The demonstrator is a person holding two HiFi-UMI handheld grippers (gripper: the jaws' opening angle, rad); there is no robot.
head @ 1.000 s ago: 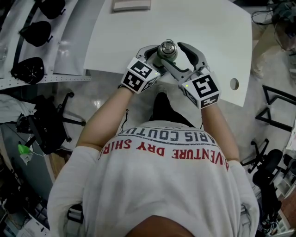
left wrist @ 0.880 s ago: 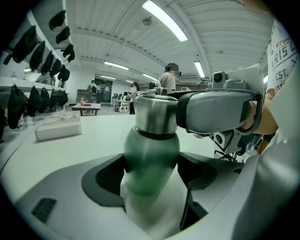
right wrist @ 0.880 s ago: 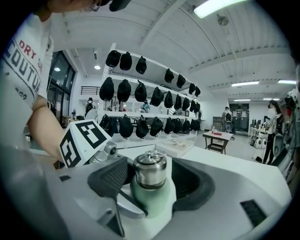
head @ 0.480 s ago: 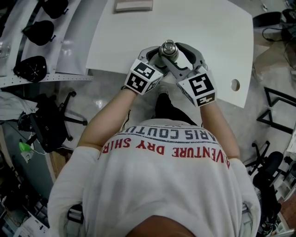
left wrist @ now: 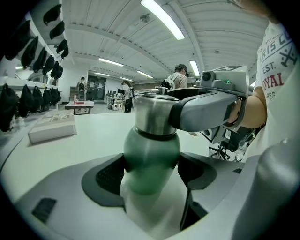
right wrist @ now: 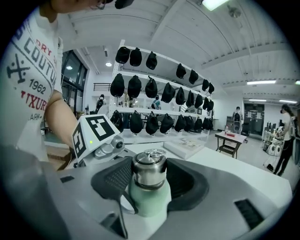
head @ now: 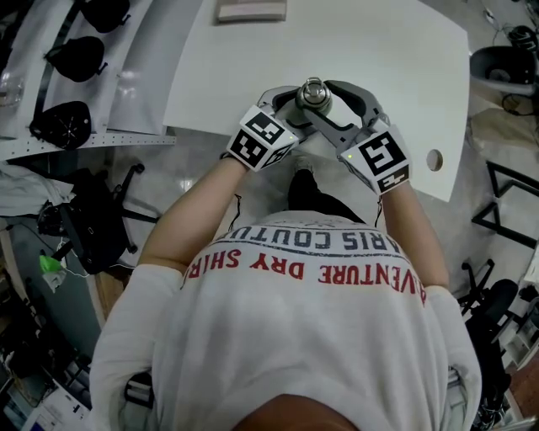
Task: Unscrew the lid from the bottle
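Note:
A green bottle (left wrist: 151, 161) with a steel lid (head: 315, 94) stands upright near the front edge of the white table (head: 379, 50). My left gripper (head: 301, 106) comes in from the left and is shut on the green body (right wrist: 149, 202), with its dark pads (left wrist: 111, 174) pressing both sides. My right gripper (right wrist: 149, 180) comes in from the right, higher up. Its jaws have just been closing, and its pads (right wrist: 117, 177) now sit against the steel lid (right wrist: 149, 172) between them. The lid (left wrist: 154, 115) carries a small ring on top.
A flat whitish box (head: 250, 10) lies at the table's far edge. A rack of black caps (head: 59, 59) stands to the left. The table has a round cable hole (head: 434, 159) at the right. Office chairs (head: 93, 227) stand on the floor below.
The right gripper's jaws have drawn in around the lid, and its marker cube has rolled a little. The left gripper and the bottle have stayed put.

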